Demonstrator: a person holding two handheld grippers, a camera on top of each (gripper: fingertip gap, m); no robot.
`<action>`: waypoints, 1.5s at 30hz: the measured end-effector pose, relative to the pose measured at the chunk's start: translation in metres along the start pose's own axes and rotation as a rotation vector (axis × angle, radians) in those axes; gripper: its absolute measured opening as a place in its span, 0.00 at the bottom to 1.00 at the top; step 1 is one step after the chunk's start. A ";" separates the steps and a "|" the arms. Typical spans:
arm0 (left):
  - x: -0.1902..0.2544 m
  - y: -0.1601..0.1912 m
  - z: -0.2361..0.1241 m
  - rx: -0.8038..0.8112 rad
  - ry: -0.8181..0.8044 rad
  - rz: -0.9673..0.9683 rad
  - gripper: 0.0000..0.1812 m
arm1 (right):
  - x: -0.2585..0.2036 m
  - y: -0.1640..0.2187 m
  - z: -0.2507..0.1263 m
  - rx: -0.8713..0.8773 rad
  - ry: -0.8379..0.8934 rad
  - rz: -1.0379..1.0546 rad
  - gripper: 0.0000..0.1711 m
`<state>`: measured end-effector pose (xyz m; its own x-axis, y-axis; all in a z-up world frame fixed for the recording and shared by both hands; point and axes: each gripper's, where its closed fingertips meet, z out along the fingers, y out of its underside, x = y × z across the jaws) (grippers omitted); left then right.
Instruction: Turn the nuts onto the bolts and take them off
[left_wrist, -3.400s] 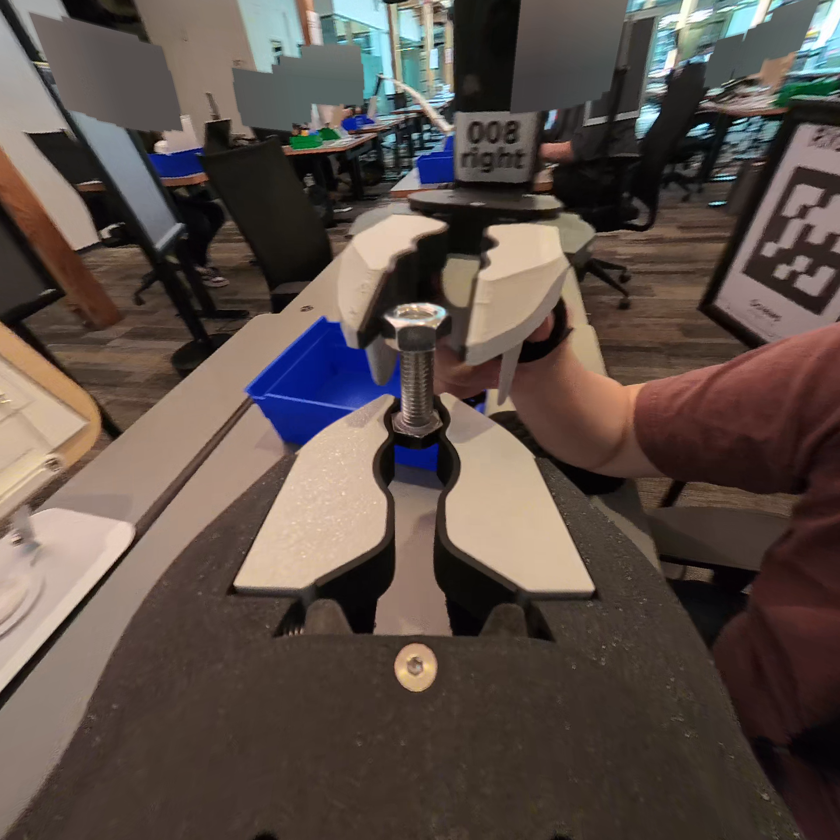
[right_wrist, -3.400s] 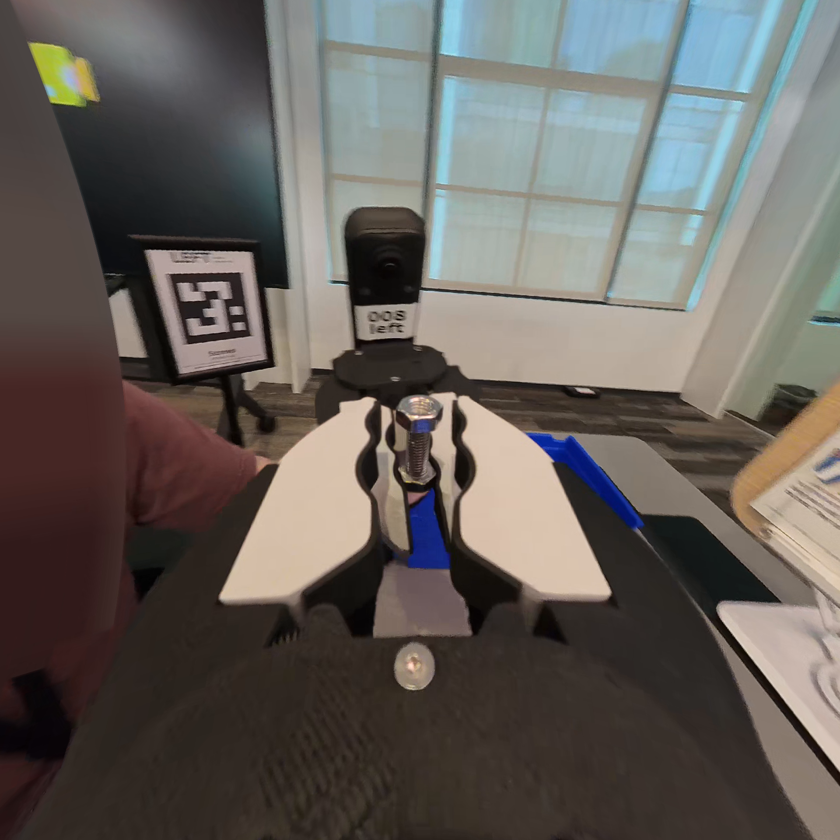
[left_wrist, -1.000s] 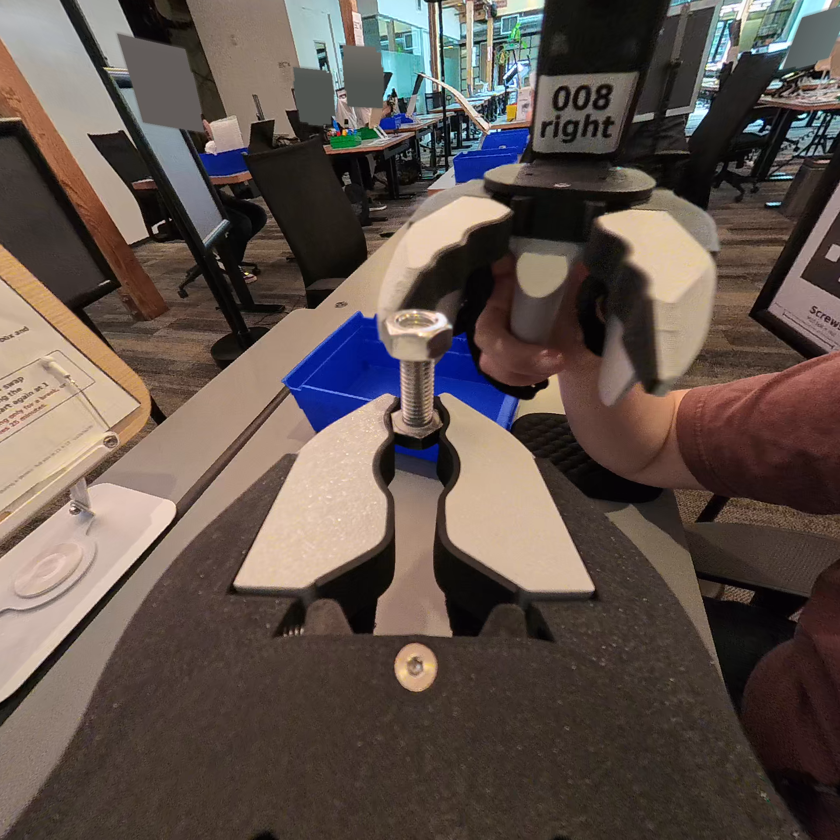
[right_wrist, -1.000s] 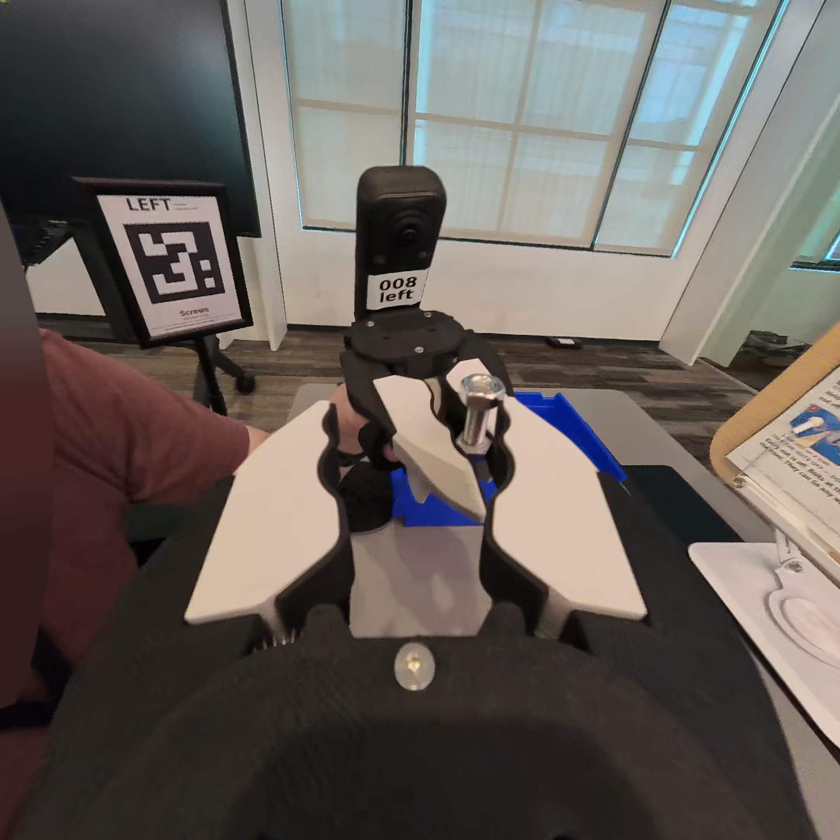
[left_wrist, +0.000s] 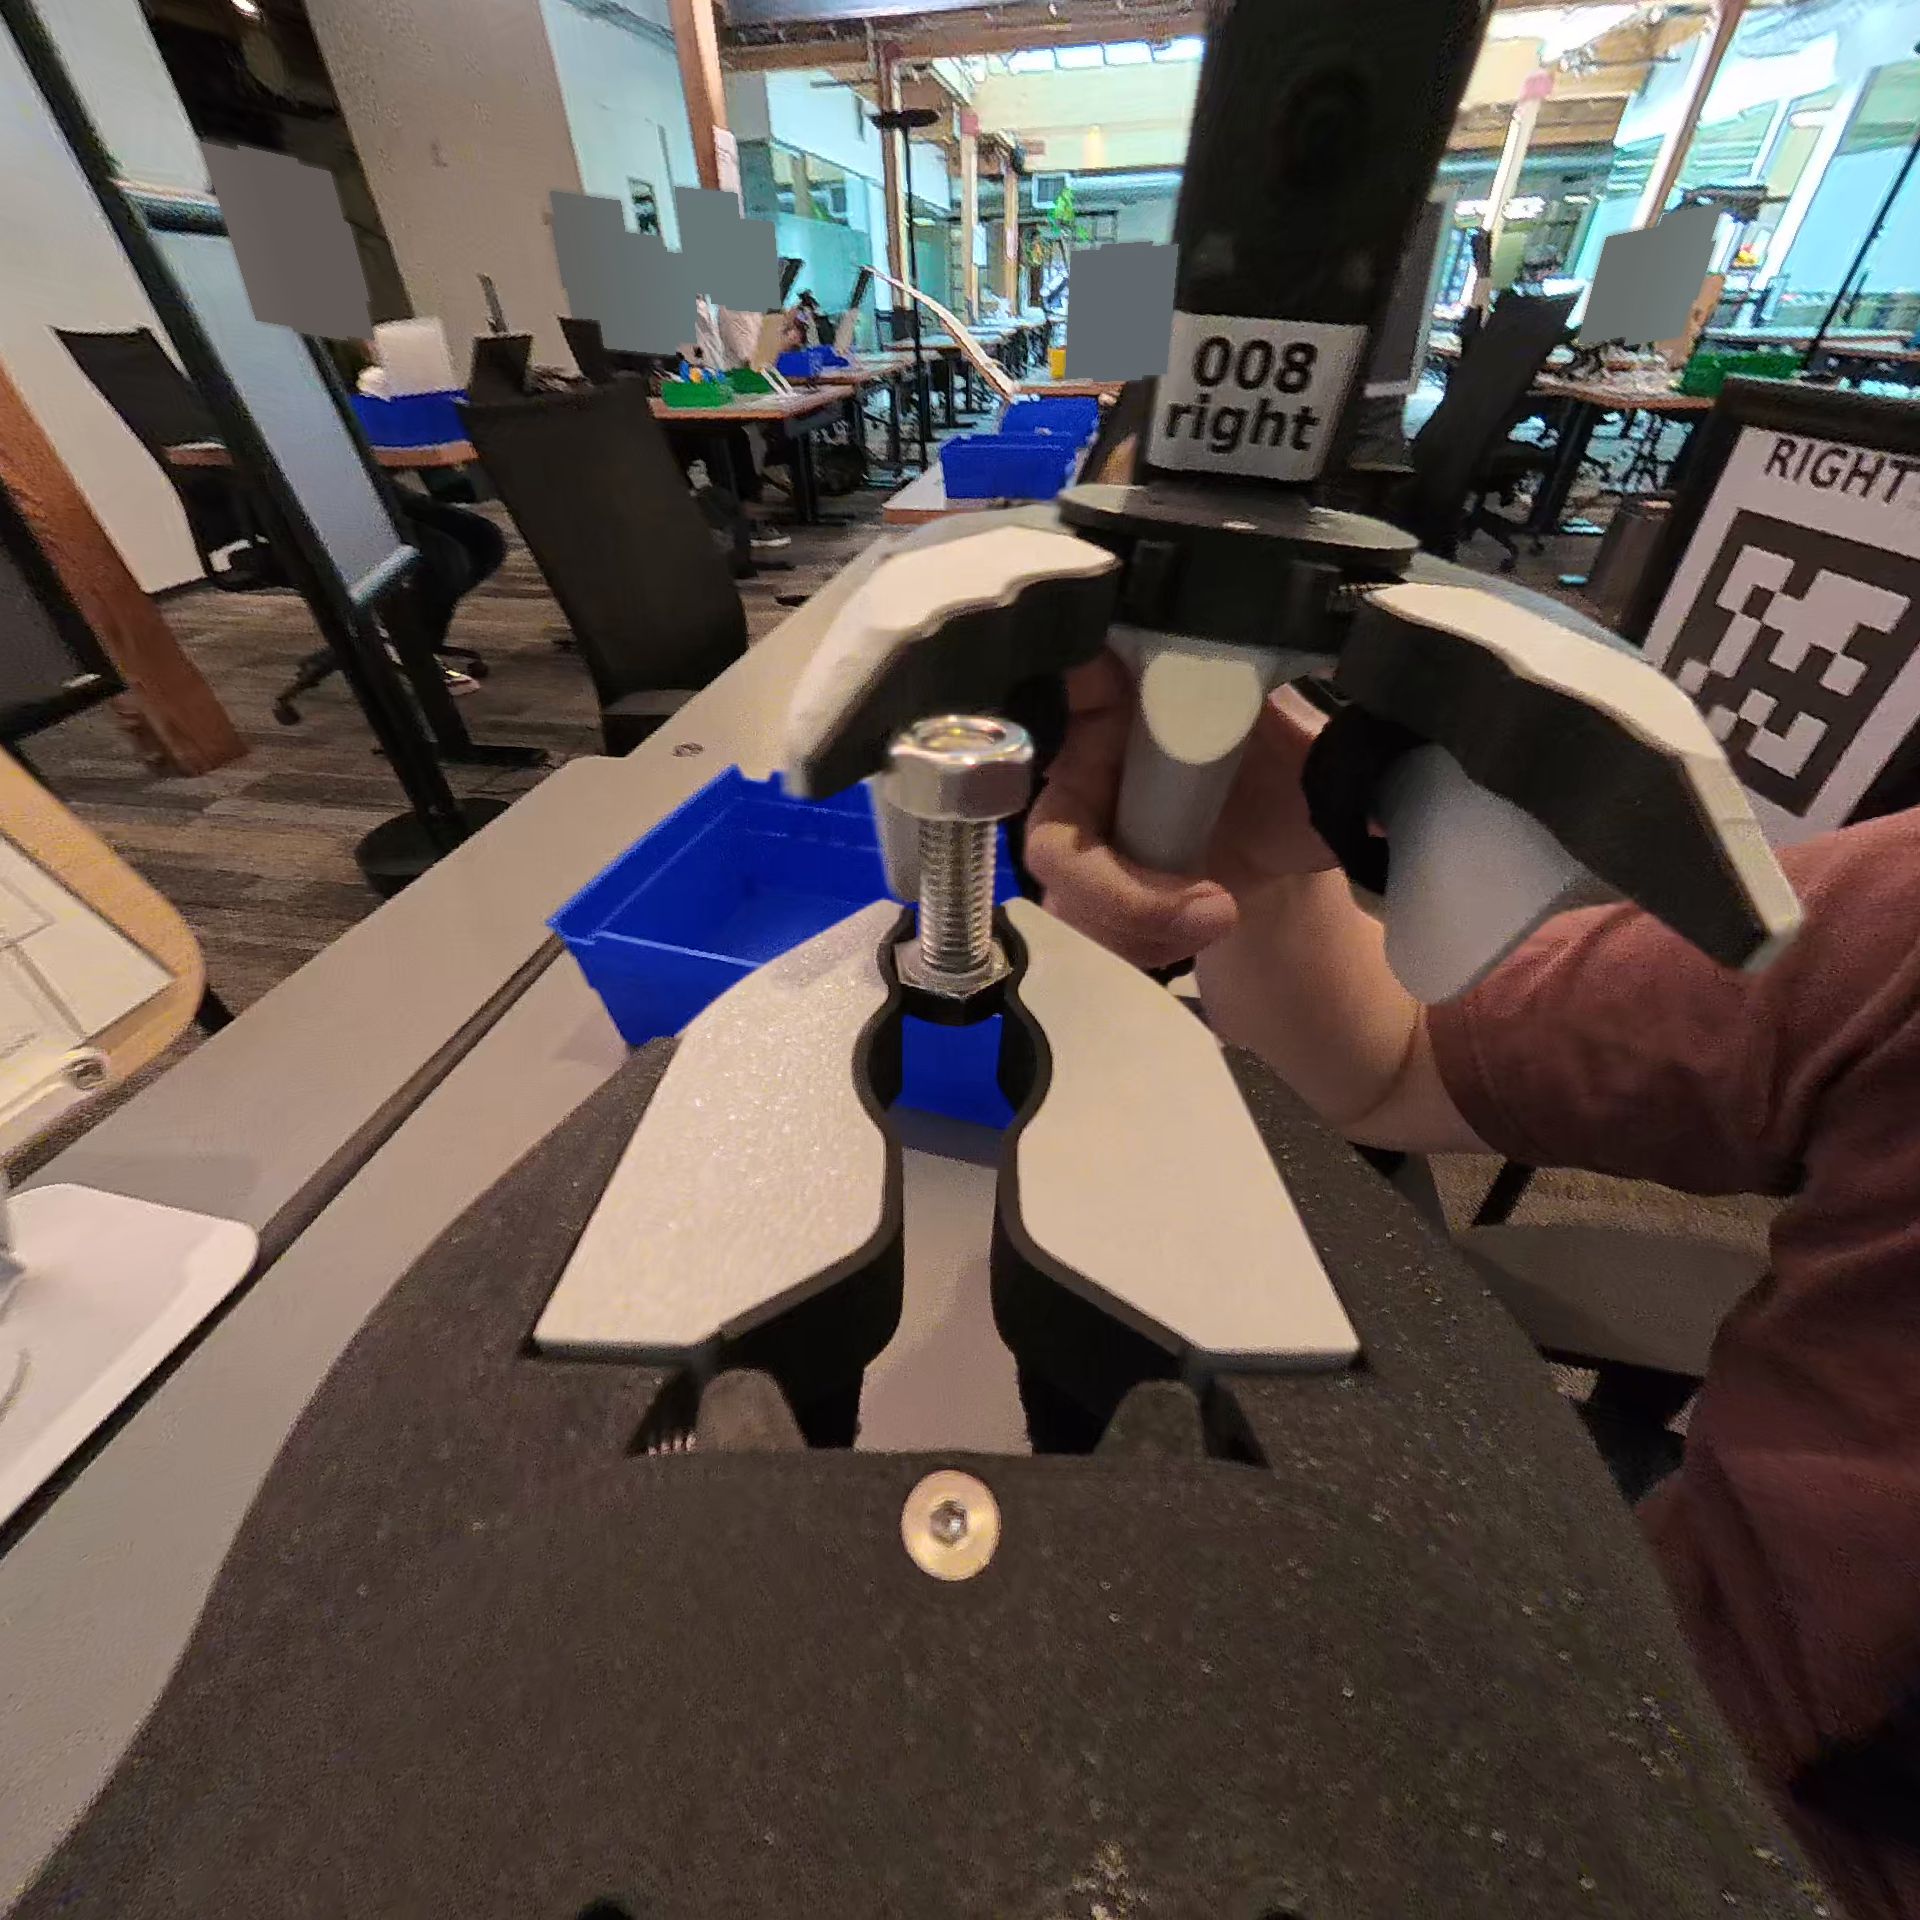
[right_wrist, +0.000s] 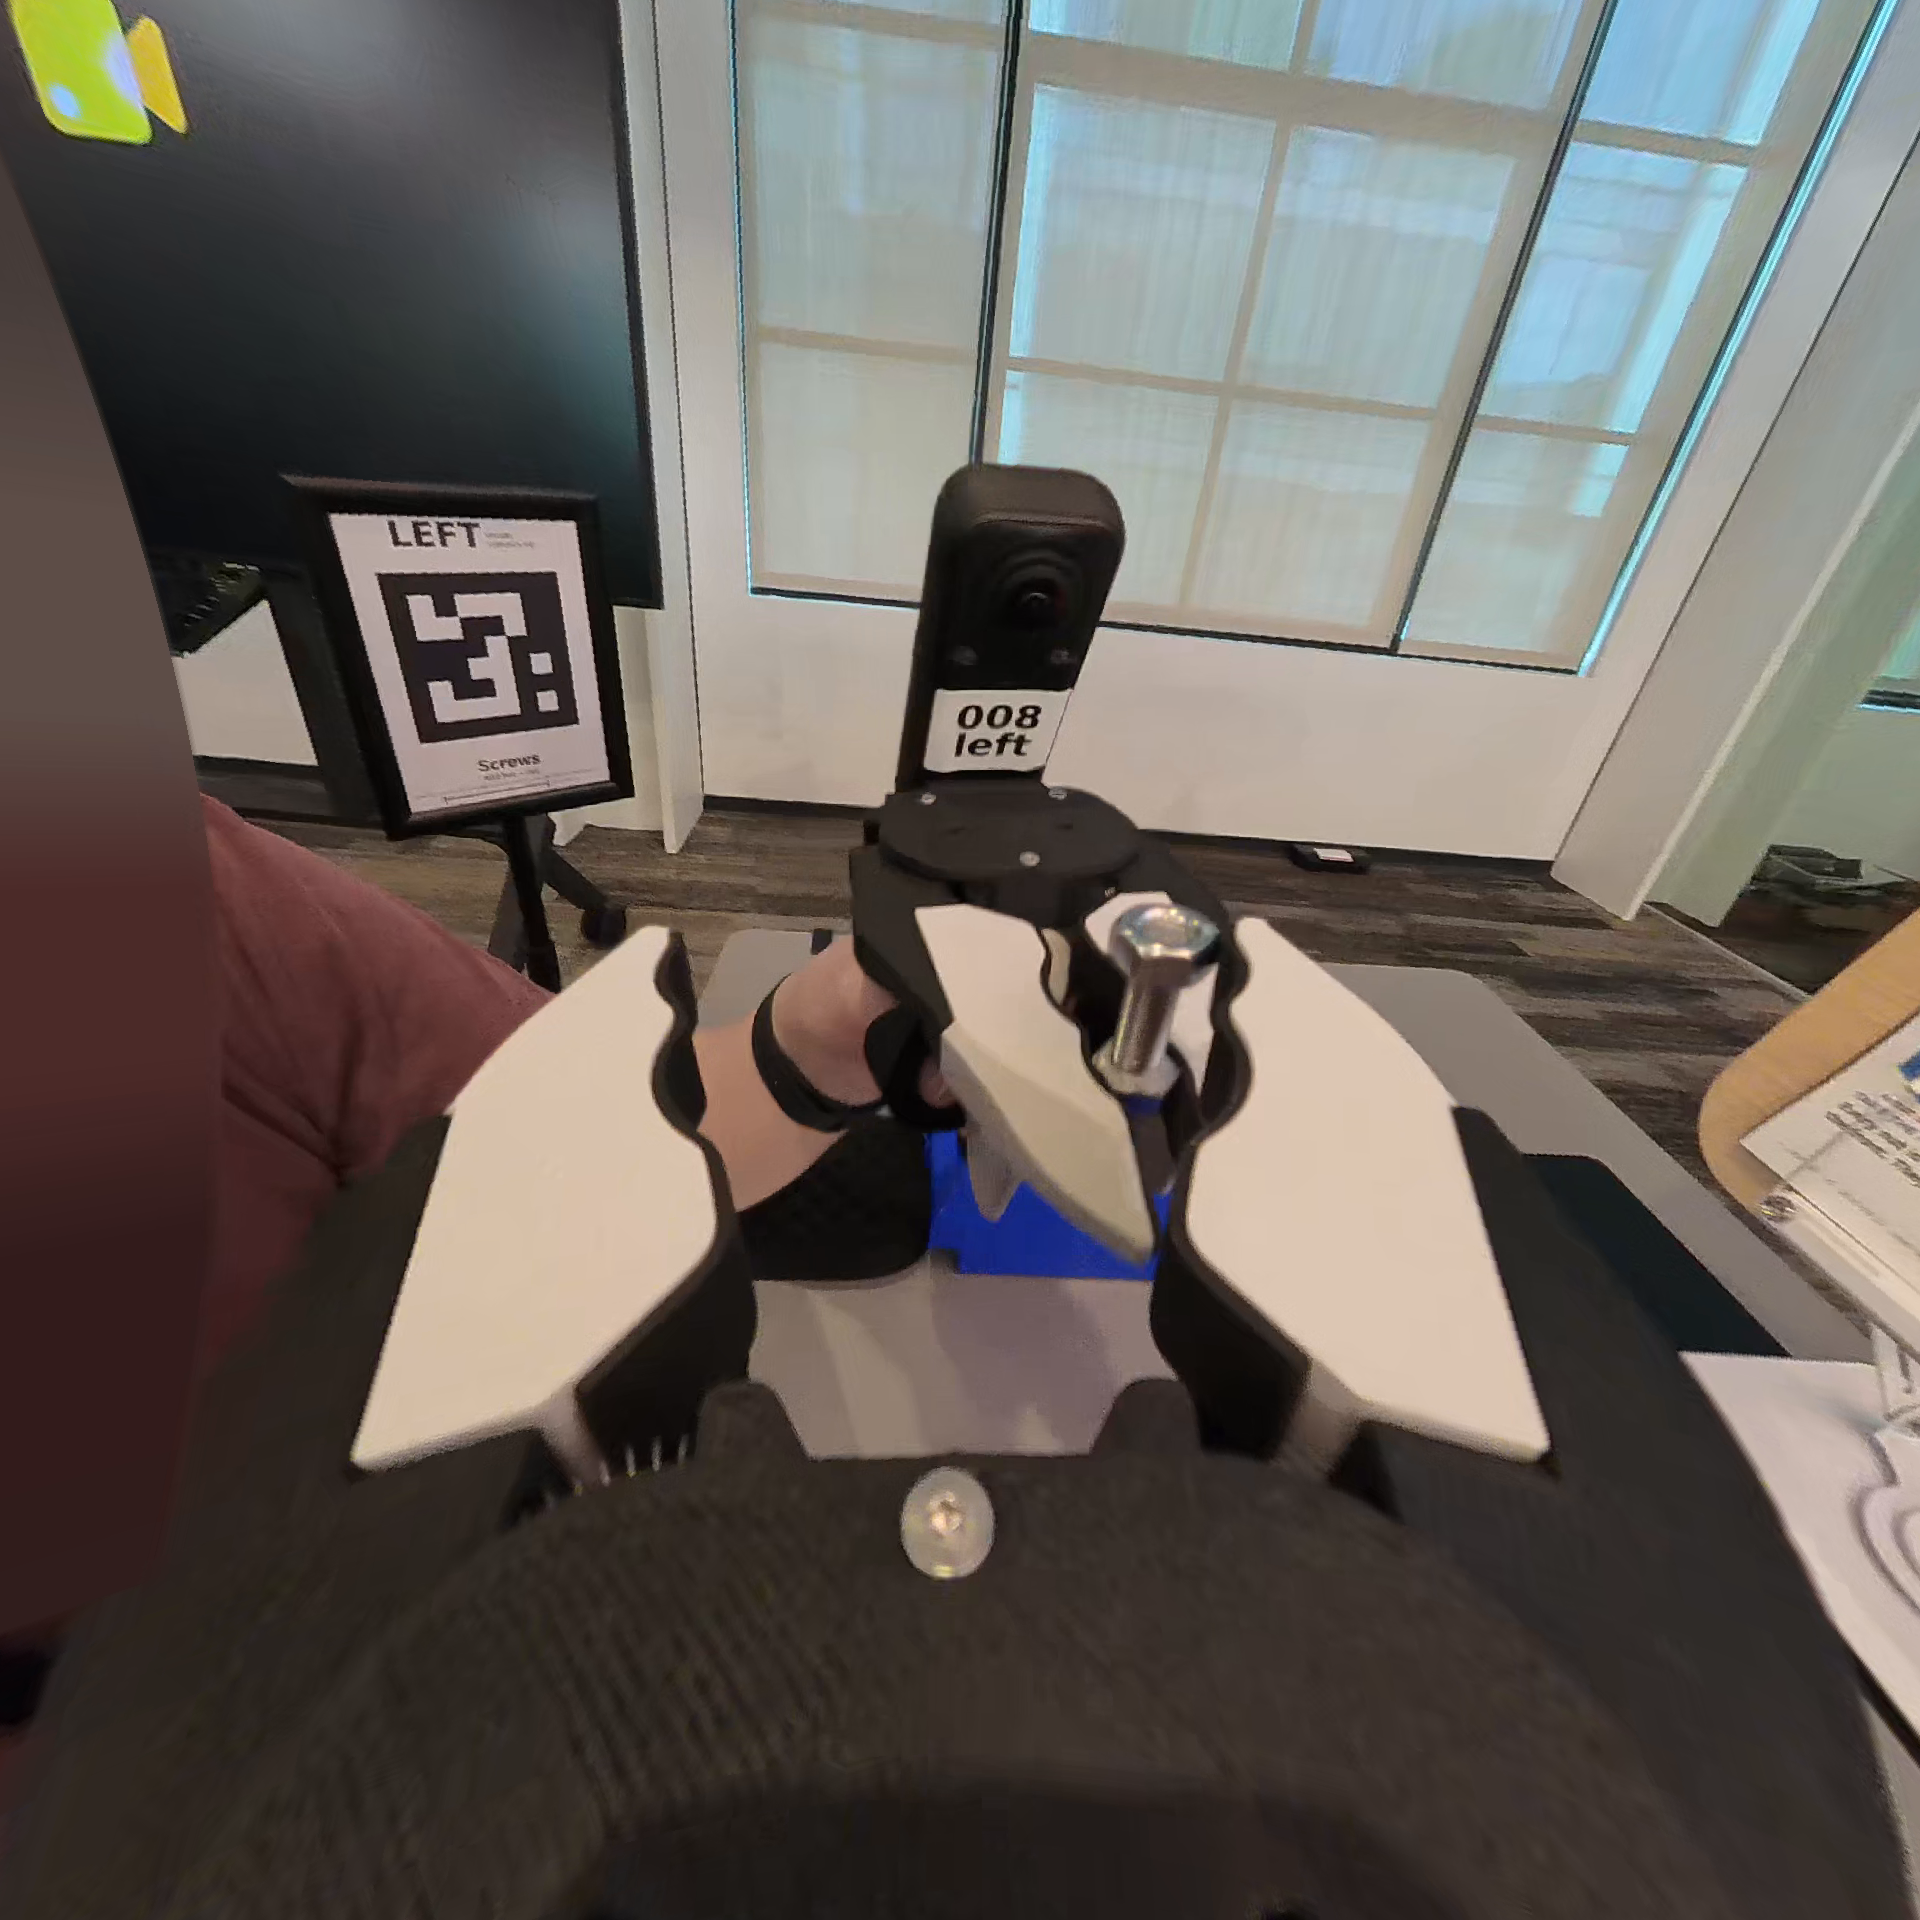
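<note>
A steel bolt (left_wrist: 954, 831) stands upright with its hex head on top and a nut (left_wrist: 952, 971) at the lower end of its thread. My left gripper (left_wrist: 954, 935) is shut on the nut and holds the bolt above the blue bin (left_wrist: 727, 894). My right gripper (left_wrist: 1283, 852) faces it, wide open and empty; one of its fingers (left_wrist: 935, 613) is just behind the bolt head. In the right wrist view the right gripper (right_wrist: 951, 1023) is spread wide, and the bolt (right_wrist: 1148, 997) in the left gripper (right_wrist: 1143, 1132) stands by its right finger (right_wrist: 1340, 1174).
A grey table (left_wrist: 343, 1049) carries the bin, a black mat (right_wrist: 831, 1205) and a white stand base (left_wrist: 94, 1299) with a wooden board (left_wrist: 125, 966) at the left. A framed marker sign (left_wrist: 1808, 644) stands at the right, another (right_wrist: 478, 644) behind the left hand. The gap from one gripper's tips to the other's is roughly 7 cm.
The right gripper was shut around the bolt head, then let go and drew back. It has opened wider and come close to the head again. The left gripper kept its hold.
</note>
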<state>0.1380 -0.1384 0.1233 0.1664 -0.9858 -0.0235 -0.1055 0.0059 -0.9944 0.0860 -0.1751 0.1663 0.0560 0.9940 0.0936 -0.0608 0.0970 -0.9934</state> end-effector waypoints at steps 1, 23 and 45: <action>-0.004 -0.001 -0.003 0.001 -0.015 -0.003 0.07 | -0.001 0.000 -0.003 -0.016 0.000 -0.003 0.56; -0.020 -0.013 -0.022 0.054 -0.074 0.003 0.07 | 0.003 0.009 -0.005 -0.092 0.039 -0.053 0.57; -0.005 0.001 -0.007 -0.055 -0.089 0.144 0.07 | 0.031 0.009 -0.014 -0.043 0.095 0.017 0.11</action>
<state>0.1301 -0.1343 0.1234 0.2316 -0.9566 -0.1771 -0.1879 0.1346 -0.9729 0.1012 -0.1439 0.1593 0.1497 0.9861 0.0720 -0.0200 0.0759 -0.9969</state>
